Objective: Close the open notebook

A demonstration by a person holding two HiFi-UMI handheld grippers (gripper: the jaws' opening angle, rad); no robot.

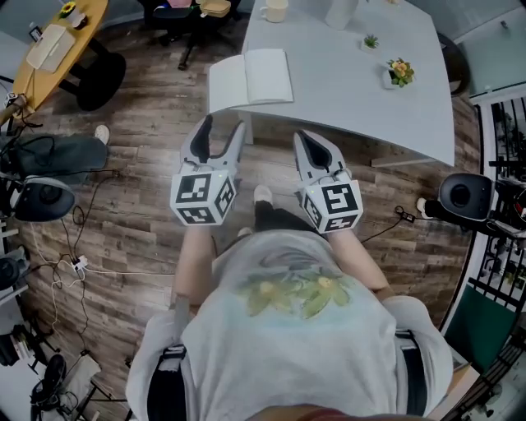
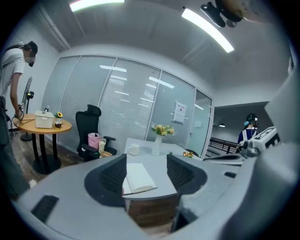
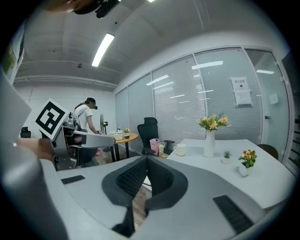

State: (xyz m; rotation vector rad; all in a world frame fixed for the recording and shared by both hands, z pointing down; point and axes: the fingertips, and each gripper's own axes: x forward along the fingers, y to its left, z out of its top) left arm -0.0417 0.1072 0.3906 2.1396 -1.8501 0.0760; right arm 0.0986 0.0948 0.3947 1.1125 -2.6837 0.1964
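Note:
The open notebook lies white and flat on the near left corner of the grey table, partly over its edge. Both grippers hang over the wooden floor in front of that corner, short of the table. My left gripper is open and empty, its tips just below the notebook. In the left gripper view the notebook shows between the spread jaws of the left gripper, farther off. My right gripper is shut with nothing in it, to the right of the notebook. The right gripper shows its jaws pressed together.
On the table stand a mug, a white vase, a small plant and a flower pot. A black chair and a round wooden table stand at the left. Cables lie on the floor.

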